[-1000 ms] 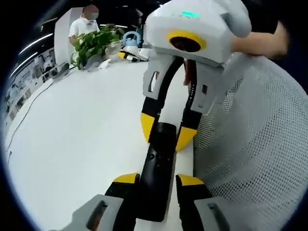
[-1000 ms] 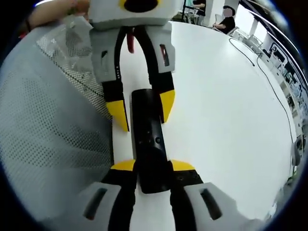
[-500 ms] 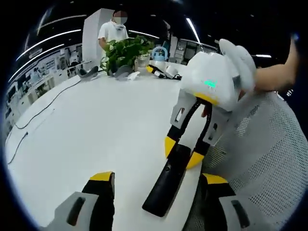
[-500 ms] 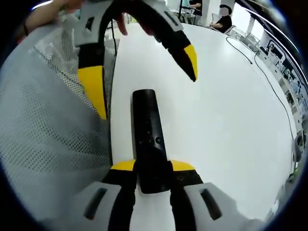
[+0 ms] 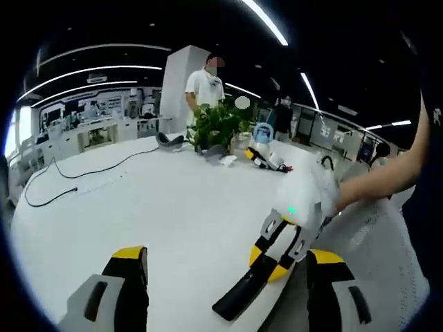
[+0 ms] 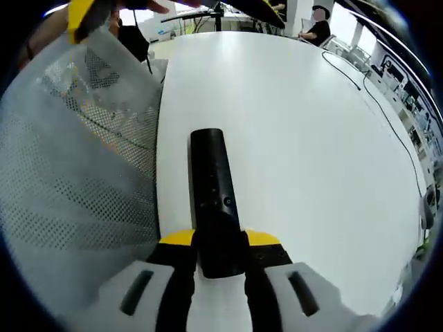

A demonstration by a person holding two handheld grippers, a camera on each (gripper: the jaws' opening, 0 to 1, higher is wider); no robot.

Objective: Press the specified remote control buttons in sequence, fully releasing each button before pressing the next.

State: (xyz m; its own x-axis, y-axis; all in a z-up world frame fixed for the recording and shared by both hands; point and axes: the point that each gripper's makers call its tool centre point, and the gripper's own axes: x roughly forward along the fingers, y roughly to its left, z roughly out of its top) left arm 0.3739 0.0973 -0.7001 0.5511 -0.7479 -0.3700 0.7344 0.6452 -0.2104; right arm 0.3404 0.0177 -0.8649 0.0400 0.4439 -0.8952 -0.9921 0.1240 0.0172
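A long black remote control (image 6: 213,181) lies on the white table (image 6: 297,152), buttons facing up. My right gripper (image 6: 220,239) is shut on its near end, one yellow tip on each side. In the left gripper view the remote (image 5: 242,296) points toward me, with the right gripper (image 5: 269,262) clamped on its far end and a person's hand behind it. My left gripper (image 5: 226,256) is held high above the table, its jaws wide open and holding nothing. One of its yellow fingertips (image 6: 86,11) shows at the top of the right gripper view.
A white mesh chair back (image 6: 69,180) sits along the table edge beside the remote. At the far end are a potted plant (image 5: 218,126), small items (image 5: 266,156), a standing person (image 5: 204,84) and a black cable (image 5: 76,185). Another cable (image 6: 360,77) runs toward a seated person (image 6: 322,28).
My left gripper has opened off the remote's far end and lifted up and away, jaws now wide apart. The right gripper stays shut on the remote, which has not moved.
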